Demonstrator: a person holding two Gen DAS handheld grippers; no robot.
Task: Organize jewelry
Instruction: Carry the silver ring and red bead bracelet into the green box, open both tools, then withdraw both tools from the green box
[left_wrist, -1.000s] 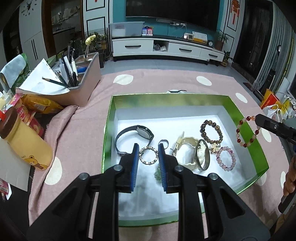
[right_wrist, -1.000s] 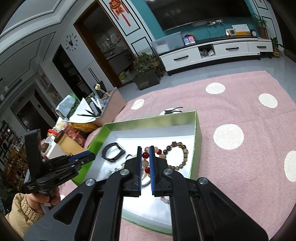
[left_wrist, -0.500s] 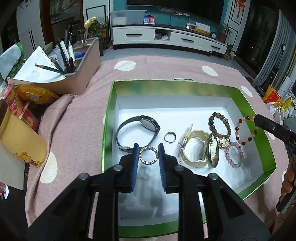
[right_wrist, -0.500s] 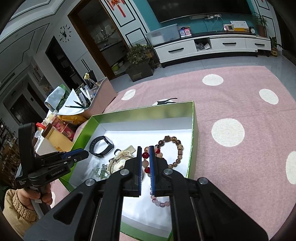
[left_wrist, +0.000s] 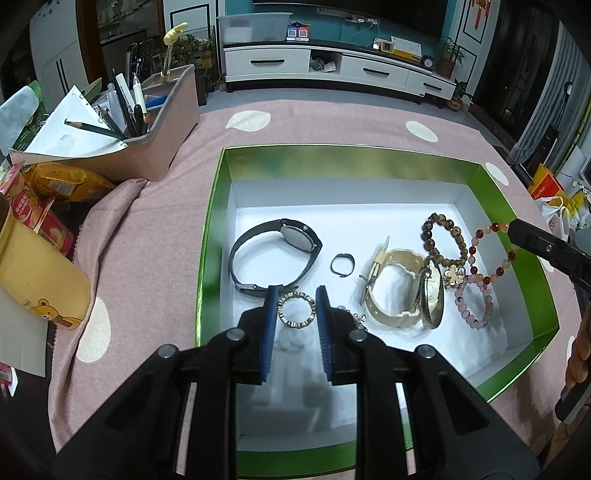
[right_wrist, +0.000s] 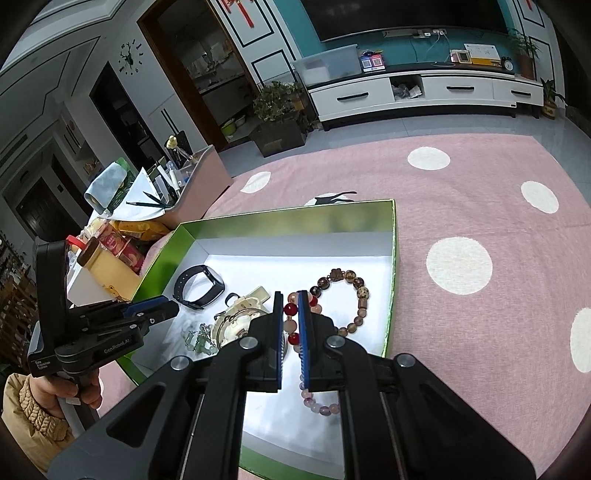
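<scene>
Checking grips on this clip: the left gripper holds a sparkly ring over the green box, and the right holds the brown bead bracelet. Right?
Not quite. The right gripper holds the red bead bracelet, seen in the right wrist view; the brown bracelet lies in the box. The rest stands.

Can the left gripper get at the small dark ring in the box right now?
Probably not yet: the left gripper is shut on the gold beaded ring. The small dark ring itself lies unobstructed.

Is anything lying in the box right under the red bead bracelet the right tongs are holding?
Yes, it seems. The red bead bracelet in the right tongs hangs over the brown bead bracelet and the pale purple bracelet by the green box's right wall. Bare white floor lies toward the far wall.
</scene>
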